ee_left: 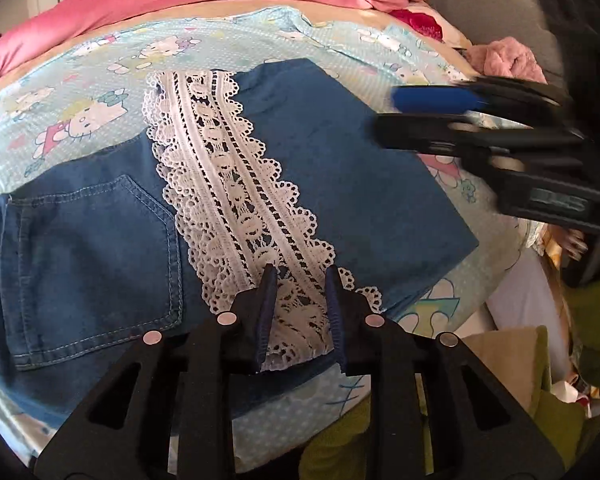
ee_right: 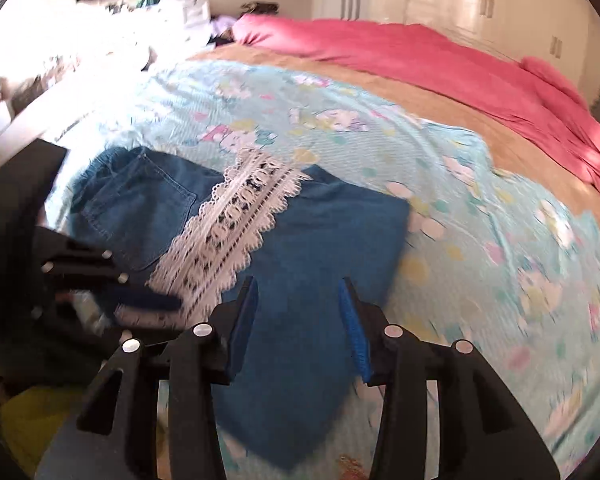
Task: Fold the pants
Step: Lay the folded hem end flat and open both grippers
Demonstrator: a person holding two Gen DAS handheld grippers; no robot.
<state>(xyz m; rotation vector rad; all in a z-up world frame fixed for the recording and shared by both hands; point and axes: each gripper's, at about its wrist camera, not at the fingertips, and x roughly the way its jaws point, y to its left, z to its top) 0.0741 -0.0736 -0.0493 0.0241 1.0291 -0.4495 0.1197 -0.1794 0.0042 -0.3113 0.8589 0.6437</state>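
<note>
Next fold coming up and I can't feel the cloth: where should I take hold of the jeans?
Judging from how the jeans lie flat on the sheet, grip the near edge by the lace strip, coming from the near side. The left tool already hangs over that end.

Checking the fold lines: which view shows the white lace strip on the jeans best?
The left wrist view: the lace strip runs sharp across the jeans, its scalloped edges clear. The right wrist view shows it smaller and blurred.
</note>
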